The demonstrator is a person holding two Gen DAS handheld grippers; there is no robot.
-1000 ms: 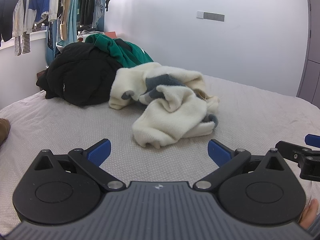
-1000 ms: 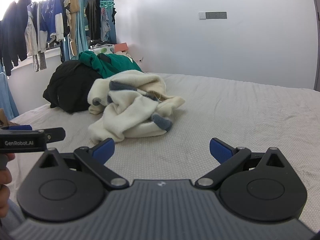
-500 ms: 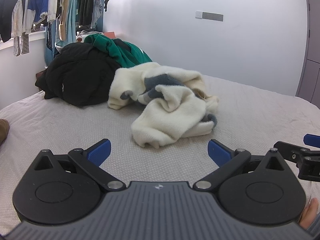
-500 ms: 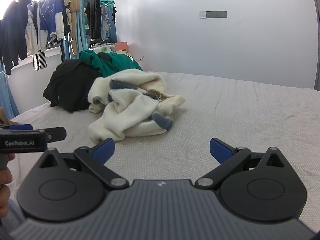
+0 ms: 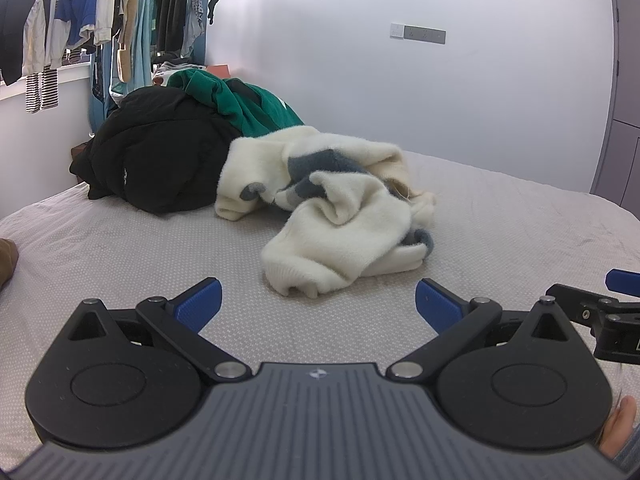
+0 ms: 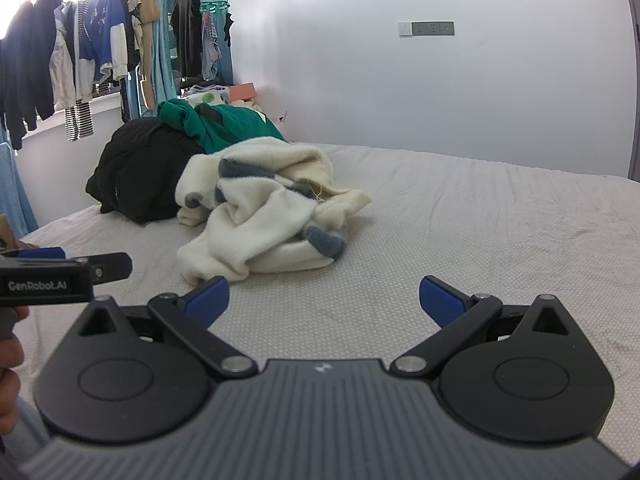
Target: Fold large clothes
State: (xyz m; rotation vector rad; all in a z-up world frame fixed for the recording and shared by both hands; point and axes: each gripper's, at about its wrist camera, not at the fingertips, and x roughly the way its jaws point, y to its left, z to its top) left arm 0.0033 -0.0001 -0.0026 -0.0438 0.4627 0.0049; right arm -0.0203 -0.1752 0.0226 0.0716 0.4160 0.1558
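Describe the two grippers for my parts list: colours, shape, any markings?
Both match. The left gripper and right gripper have a ribbed grey body with a small logo, two round black discs, black linkage arms with silver pivots, and blue fingers. The left one's side reads "GenRobot.AI". A grey-blue sleeve shows at one wrist.

The left gripper (image 5: pixel 318 304) is wide open — its blue fingers (image 5: pixel 200 302) spread far apart, holding nothing. The right gripper (image 6: pixel 324 300) is wide open too and empty. Both sit low, side by side, each held in a hand (image 6: pixel 10 364).
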